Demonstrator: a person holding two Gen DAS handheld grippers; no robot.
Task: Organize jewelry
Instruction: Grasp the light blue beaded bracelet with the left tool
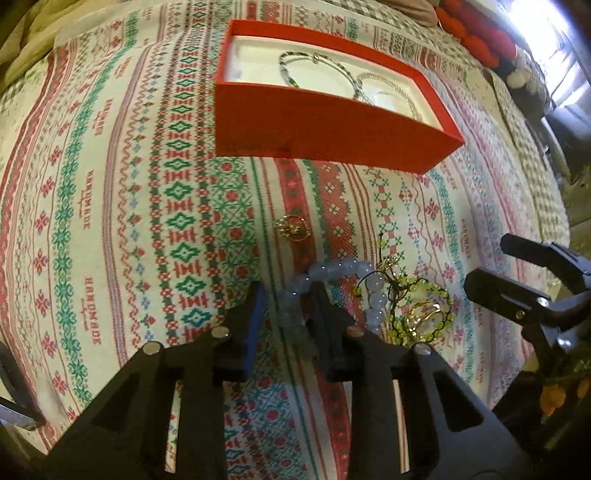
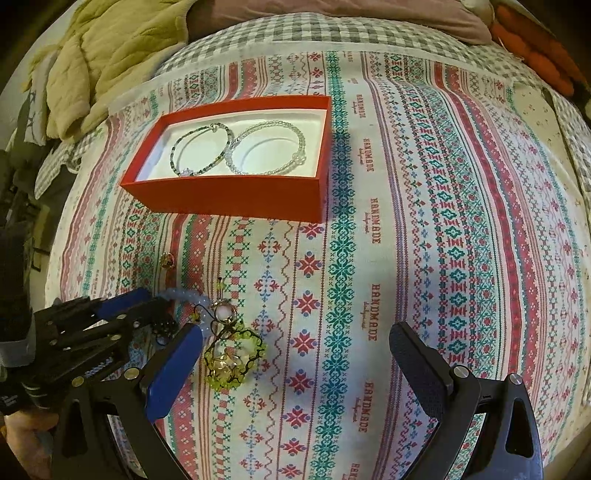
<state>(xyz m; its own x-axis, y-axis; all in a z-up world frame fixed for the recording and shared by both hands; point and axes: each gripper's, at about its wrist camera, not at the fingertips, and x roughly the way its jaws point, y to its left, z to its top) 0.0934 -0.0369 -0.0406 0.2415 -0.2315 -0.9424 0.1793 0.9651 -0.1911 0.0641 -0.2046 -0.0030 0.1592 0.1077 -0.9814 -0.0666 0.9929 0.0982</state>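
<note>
My left gripper [image 1: 288, 299] points down at the patterned cloth, its jaws narrowly apart around a strand of the pale blue bead bracelet [image 1: 347, 266]; I see a gap at the blue pad, so no firm pinch. In the right wrist view the left gripper [image 2: 155, 301] sits on the same bracelet [image 2: 184, 294]. My right gripper [image 2: 295, 343] hangs wide open and empty, right of a yellow-green bead bracelet [image 2: 221, 380] tangled with a gold piece. A small gold ornament [image 1: 293, 227] lies alone. The red box [image 2: 229, 199] holds a dark green bracelet [image 2: 199, 147] and a clear one [image 2: 269, 147].
A patterned "handmade" cloth [image 2: 406, 221] covers the bed. An olive quilt [image 2: 110, 48] is bunched at the back left, and a red knitted item [image 1: 476, 33] lies at the back right. A grey checked sheet [image 2: 314, 33] shows beyond the cloth.
</note>
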